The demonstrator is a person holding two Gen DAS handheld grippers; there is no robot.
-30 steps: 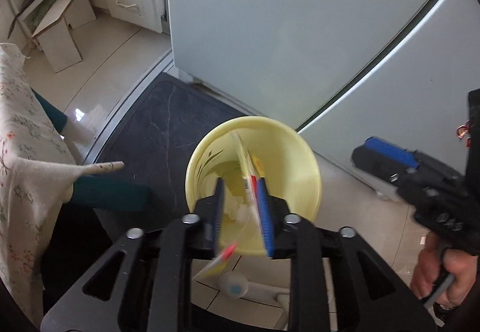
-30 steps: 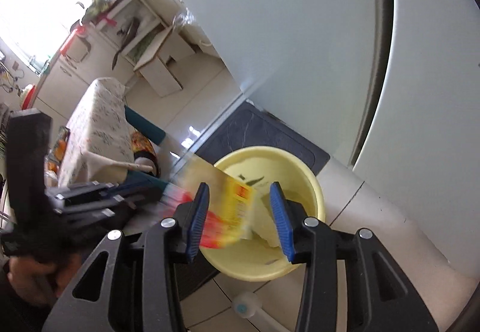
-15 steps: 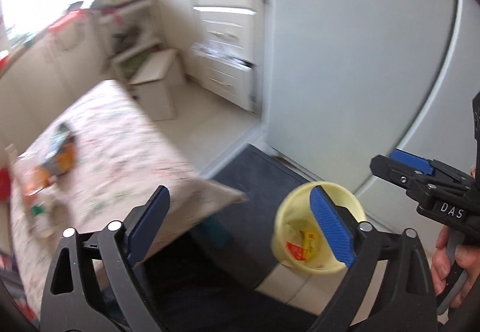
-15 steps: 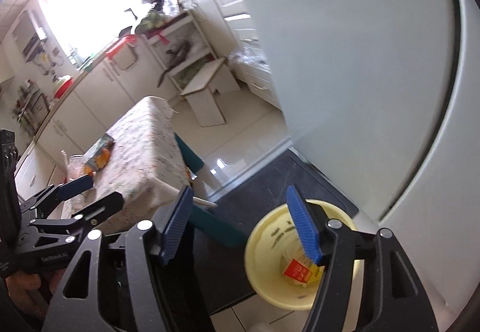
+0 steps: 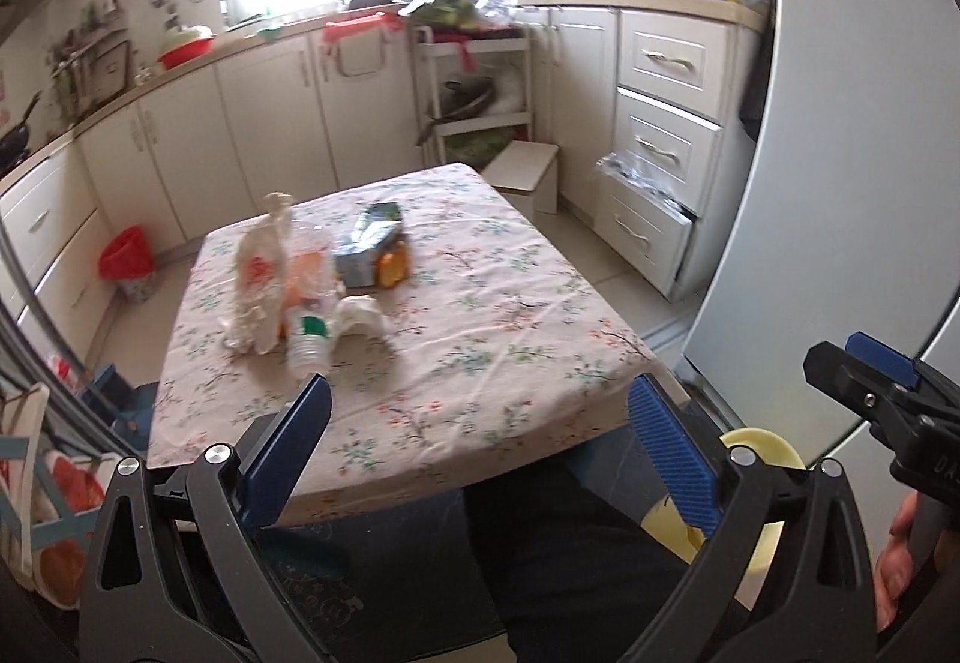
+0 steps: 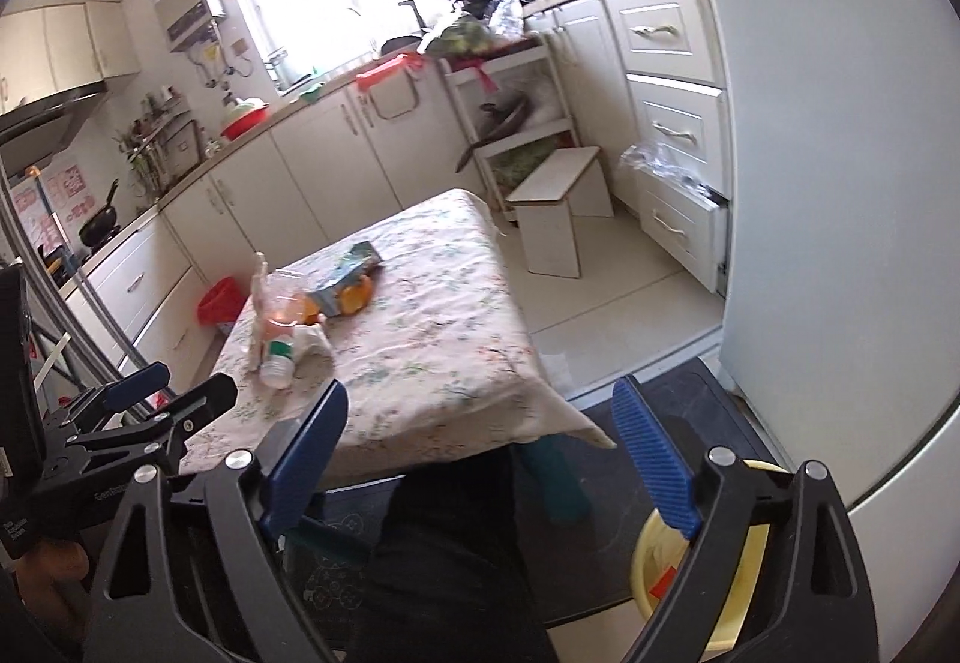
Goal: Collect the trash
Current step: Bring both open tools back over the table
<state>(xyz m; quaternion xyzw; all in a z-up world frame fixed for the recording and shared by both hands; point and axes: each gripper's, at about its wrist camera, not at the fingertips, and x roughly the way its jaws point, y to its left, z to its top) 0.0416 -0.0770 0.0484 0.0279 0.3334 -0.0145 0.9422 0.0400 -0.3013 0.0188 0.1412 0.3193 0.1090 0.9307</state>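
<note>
Trash lies on the floral-cloth table (image 5: 480,303): a white plastic bag (image 5: 258,279), a clear bottle with a green label (image 5: 309,339), a crumpled tissue (image 5: 360,318), and a blue carton with an orange pack (image 5: 375,252). It also shows in the right wrist view, with the bottle (image 6: 277,363) and carton (image 6: 342,282). The yellow bin (image 5: 759,450) stands on the floor at the lower right, holding wrappers (image 6: 666,573). My left gripper (image 5: 480,459) is open and empty. My right gripper (image 6: 480,459) is open and empty. Both are raised short of the table's near edge.
A grey fridge door (image 6: 840,153) rises on the right. A dark mat (image 6: 678,411) lies under the bin. White cabinets and drawers (image 5: 666,165) line the back, with a small wooden stool (image 6: 558,219) and a red bin (image 5: 126,261) on the floor.
Both grippers let yellow-and-red wrappers go into the yellow bin, opened wide, then lifted and swung left from the bin toward the table.
</note>
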